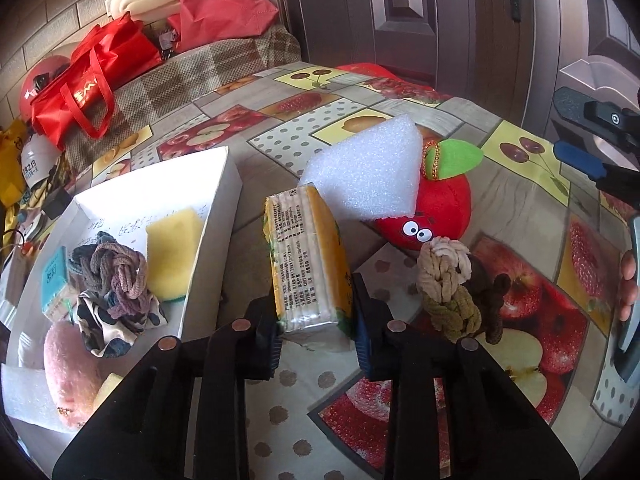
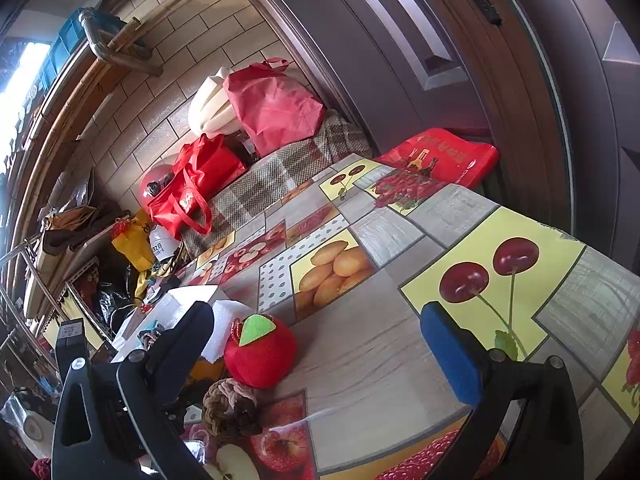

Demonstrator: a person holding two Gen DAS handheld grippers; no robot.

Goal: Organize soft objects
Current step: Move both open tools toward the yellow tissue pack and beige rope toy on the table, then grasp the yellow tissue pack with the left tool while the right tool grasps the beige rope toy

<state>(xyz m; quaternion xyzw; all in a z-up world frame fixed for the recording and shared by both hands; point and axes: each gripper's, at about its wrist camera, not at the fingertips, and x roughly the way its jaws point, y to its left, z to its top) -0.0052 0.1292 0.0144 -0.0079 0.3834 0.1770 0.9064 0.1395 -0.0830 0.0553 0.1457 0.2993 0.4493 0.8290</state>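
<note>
Item in hand: one tissue pack, yellow and plastic-wrapped, clamped between the blue pads of my left gripper, jaws drawn in narrow on its near end. Its long axis runs straight away from the gripper, toward the white foam block that lies just beyond its far end; its base looks to be on or just above the fruit-print tablecloth, and I cannot tell which. Landmark for all that follows: the white box. The pack stands just beside the box's right wall, outside it, its length roughly parallel to that wall. The left gripper is the nearer one by far, so I judge the coming move to be a short lift and a sideways carry leftward over the wall. Box contents: a yellow sponge against the right wall; a knot of braided hair ties in grey and mauve at the middle; a spotted scrunchie under it; a small teal packet at the left; a pink plush piece at the near corner. Outside the box, past the pack: a red apple plush partly under the foam block, and a beige-and-brown braided bundle nearer to me. My right gripper hangs well right of the box, jaws wide, nothing between them.
</note>
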